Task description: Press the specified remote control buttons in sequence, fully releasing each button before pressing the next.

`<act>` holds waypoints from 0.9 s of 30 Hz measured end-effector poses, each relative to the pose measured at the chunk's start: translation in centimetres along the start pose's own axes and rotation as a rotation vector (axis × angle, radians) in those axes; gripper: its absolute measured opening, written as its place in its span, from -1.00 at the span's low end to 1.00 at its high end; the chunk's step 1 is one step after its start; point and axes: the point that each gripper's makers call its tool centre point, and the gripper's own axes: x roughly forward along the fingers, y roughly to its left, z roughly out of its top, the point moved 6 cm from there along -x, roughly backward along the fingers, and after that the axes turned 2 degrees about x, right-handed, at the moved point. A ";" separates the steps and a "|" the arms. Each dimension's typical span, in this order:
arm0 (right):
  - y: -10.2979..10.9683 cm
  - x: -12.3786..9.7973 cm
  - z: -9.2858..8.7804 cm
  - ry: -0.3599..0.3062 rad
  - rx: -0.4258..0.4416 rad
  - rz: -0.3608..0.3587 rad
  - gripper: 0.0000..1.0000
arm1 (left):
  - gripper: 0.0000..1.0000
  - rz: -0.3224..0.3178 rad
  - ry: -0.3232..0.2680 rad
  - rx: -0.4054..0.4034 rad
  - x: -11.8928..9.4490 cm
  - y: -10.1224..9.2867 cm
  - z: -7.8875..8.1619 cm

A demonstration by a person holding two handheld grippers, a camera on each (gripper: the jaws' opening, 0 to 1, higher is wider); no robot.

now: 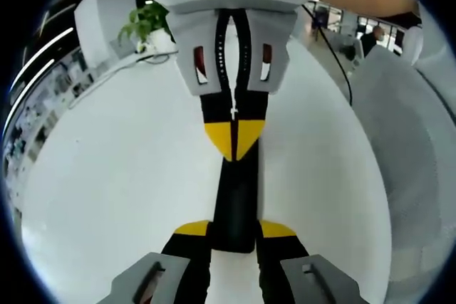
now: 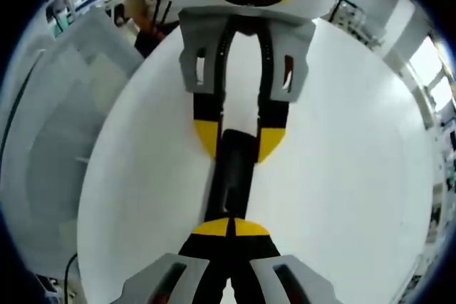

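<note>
White tabletop (image 1: 107,176), smooth, matte and round-edged, lies under both of your tools, with an office behind it: a leafy green plant (image 1: 146,23) at about 11 o'clock in the left gripper view and a thin dark cable (image 1: 335,55) trailing off toward 1 o'clock.

The remote control (image 1: 235,197) is a slim, glossy black bar lying on the table along the 12-to-6 line. Your left gripper (image 1: 235,231) rises from 6 o'clock with its jaws clamped on the remote's near end, one yellow tip on each long side. Your right gripper (image 1: 235,137) comes in from 12 o'clock with its jaws together, the two yellow tips meeting in a blunt wedge that rests on the remote's top face.

The right gripper view agrees: its own tips (image 2: 229,228) sit joined at 6 o'clock over the remote (image 2: 231,176), and the left gripper (image 2: 237,137) straddles the far end.

You look to be in a press, with the wedge down on a button. Which button it is cannot be read, as the keys are too dark. Next you would need to lift the wedge fully clear before moving along the bar, while holding the clamp steady so the slick casing doesn't slide.
</note>
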 end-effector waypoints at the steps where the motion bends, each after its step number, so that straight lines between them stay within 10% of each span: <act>1: 0.0 0.0 0.0 0.003 0.001 0.000 -1.00 | -0.53 -0.001 0.000 0.000 0.0 0.0 0.0; 27: -0.1 0.1 0.0 0.040 -0.016 -0.014 -1.00 | -0.53 0.000 -0.009 -0.004 0.0 0.0 0.0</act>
